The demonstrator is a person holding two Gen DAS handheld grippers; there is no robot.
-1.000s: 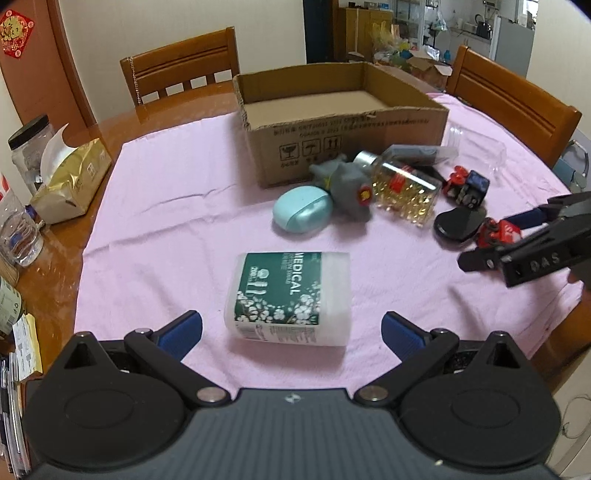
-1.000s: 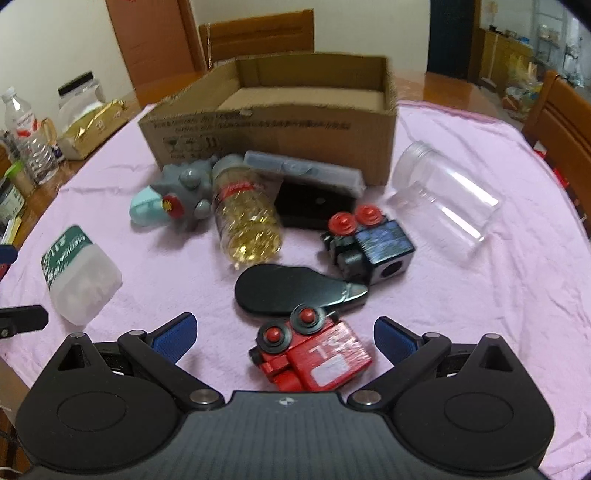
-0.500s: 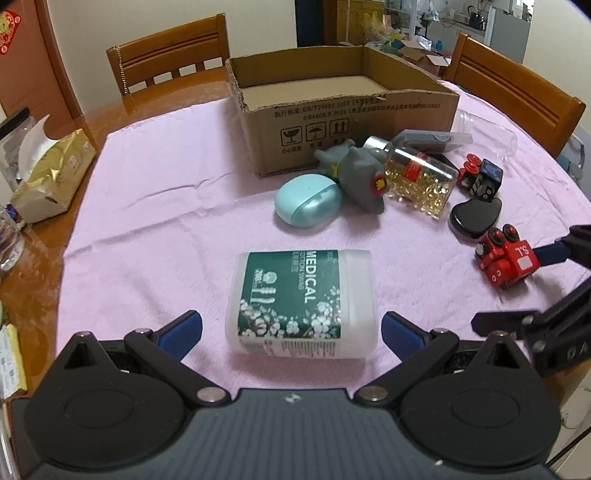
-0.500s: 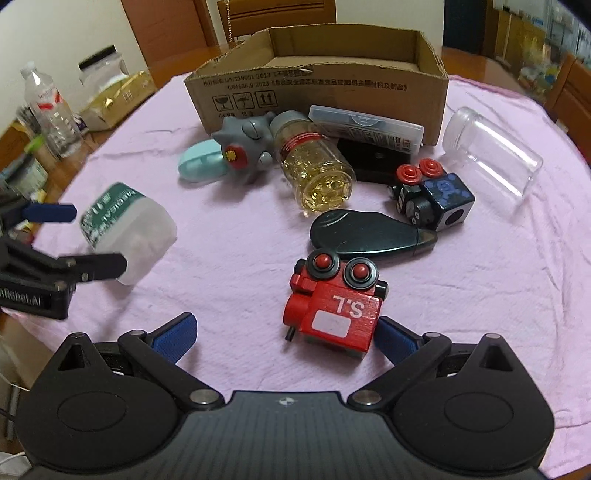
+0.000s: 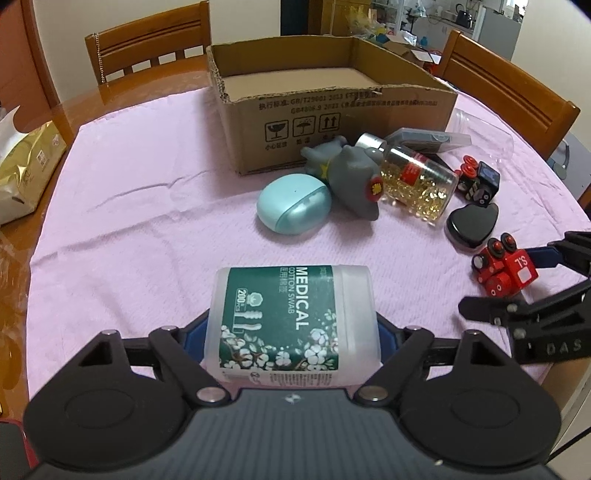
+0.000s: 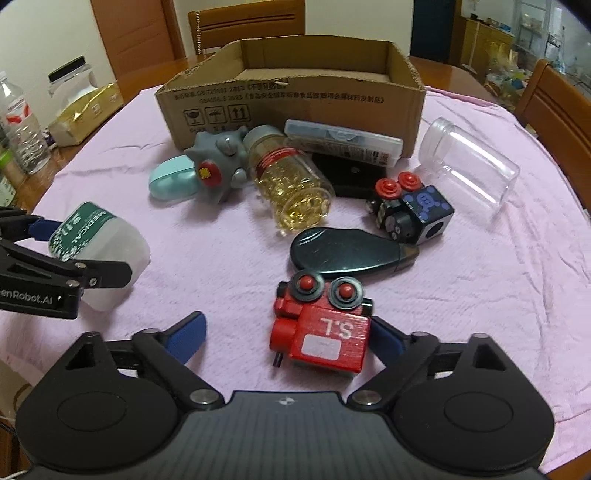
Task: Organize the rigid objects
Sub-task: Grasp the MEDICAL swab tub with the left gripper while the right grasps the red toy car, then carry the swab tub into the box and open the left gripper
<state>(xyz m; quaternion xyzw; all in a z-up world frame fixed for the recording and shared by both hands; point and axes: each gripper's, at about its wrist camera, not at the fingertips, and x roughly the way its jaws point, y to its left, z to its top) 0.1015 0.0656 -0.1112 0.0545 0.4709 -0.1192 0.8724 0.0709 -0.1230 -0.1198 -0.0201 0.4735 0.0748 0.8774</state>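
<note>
1. Left wrist view: left tongs (image 5: 291,328) clamped on the cotton swab tub (image 5: 293,319), blue pads against its two long sides. The tub lies on its side at the near centre of the counter (image 5: 147,221). My read: translucent plastic, light, smooth walls that may flex, so keep the hold mid-body, not on the lid end.
2. Same view: cardboard box (image 5: 332,107) stands open at the far centre.
3. Right wrist view: right tongs (image 6: 284,338) apart, straddling the red toy train (image 6: 321,328); right pad touching or just beside it, left pad clear. Looks like painted wood: stiff, light; take it across the flat block sides.
4. Surface: pink cloth (image 6: 480,295), wrinkled, likely grippy. Room: wooden chairs (image 6: 247,22) behind the box.
</note>
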